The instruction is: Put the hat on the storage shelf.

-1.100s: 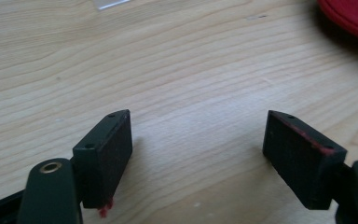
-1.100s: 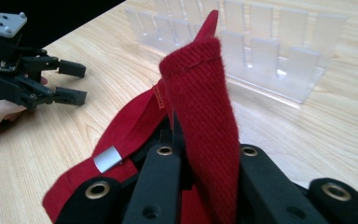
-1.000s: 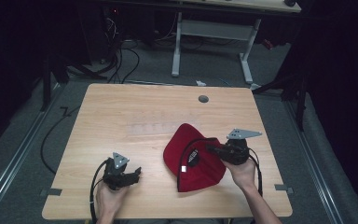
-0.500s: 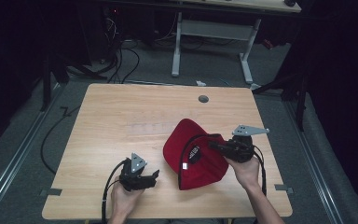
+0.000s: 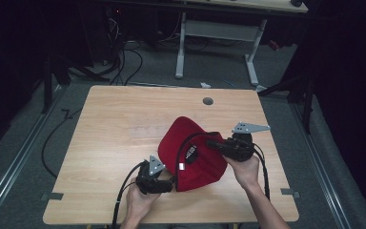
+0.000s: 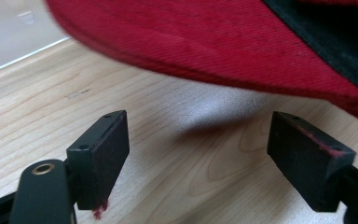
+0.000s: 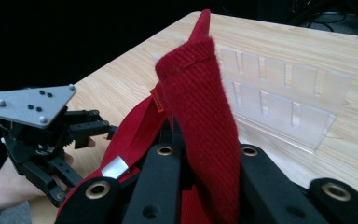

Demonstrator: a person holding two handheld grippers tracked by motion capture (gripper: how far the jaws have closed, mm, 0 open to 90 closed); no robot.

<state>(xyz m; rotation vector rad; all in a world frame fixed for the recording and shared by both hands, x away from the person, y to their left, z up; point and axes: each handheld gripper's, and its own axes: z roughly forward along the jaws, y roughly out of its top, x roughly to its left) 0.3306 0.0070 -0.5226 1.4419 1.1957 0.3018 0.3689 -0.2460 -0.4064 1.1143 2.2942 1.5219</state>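
Fingers (image 6: 100, 156) of left gripper (image 6: 200, 163) spreading wide beside one red twill cap (image 5: 190, 152); right gripper (image 7: 200, 163) pinching cap fabric; one clear slotted rack (image 7: 279, 100) lying beyond cap.

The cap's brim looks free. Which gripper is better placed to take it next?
Left: the left gripper is open, jaws spread just under the red fabric cap brim; the right gripper is already shut on the cap.
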